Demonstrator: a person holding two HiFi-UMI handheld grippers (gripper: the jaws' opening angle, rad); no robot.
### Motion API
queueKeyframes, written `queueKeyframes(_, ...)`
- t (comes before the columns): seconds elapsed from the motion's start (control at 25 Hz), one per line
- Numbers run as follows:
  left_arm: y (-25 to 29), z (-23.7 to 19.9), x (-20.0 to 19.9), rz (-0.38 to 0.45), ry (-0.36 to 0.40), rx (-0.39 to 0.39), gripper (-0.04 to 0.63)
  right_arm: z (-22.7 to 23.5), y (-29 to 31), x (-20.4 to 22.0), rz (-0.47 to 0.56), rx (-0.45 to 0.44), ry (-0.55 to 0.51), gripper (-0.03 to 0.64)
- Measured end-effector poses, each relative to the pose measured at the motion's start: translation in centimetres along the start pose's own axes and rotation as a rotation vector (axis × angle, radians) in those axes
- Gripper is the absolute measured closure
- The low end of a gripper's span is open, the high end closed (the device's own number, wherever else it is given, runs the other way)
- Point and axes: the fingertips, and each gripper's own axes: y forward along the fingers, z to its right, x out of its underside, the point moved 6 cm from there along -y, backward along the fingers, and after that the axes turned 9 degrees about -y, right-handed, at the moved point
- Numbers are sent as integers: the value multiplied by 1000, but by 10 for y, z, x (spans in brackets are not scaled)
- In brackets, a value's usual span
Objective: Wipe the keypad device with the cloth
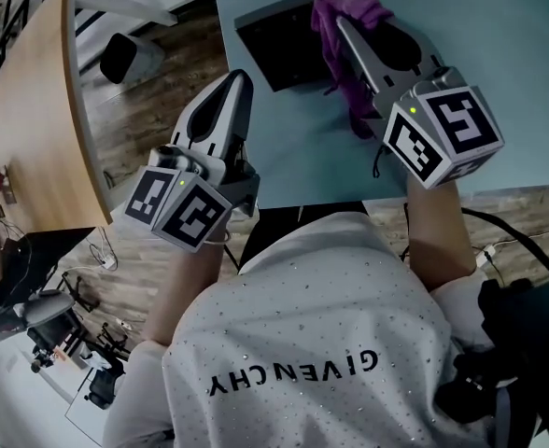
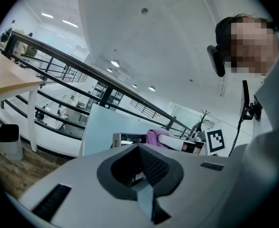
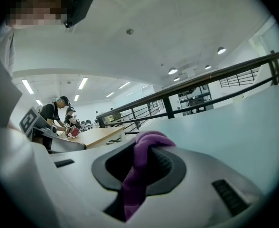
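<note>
The jaws of my right gripper point(image 1: 342, 28) clamp the purple cloth point(image 1: 360, 9) over the keypad device point(image 1: 279, 49) by the counter's point(image 1: 508, 54) left edge. My left gripper point(image 1: 241, 80), jaws together and empty, hovers at that edge.

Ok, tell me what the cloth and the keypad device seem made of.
Cloth: soft purple fabric, maybe microfibre; it droops in folds from the right hand-held gripper. Keypad device: dark flat slab, probably hard matt plastic; too dark to be sure.

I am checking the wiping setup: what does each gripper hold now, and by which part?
The right gripper pinches the purple cloth at a bunched fold, and the rest of the cloth hangs loose. The left gripper is shut on nothing.
</note>
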Motion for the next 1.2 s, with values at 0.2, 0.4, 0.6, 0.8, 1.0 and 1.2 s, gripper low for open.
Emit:
queueKeyframes(0.2,-2,7,0,9,0,18,595,20,-10,5,5,63,41,554)
queueKeyframes(0.4,-4,13,4,14,5,8,595,34,-22,12,19,113,110,554)
queueKeyframes(0.6,-13,14,16,4,-5,-66,594,16,-28,4,117,-14,237,554)
queueKeyframes(0.8,-16,5,10,35,-38,-87,594,-39,1,2,93,-230,298,554)
queueKeyframes(1.0,-18,12,12,33,-35,-79,594,-83,20,10,22,-382,346,554)
queueKeyframes(1.2,-18,12,15,35,-54,-75,594,-89,29,25,-106,-303,136,552)
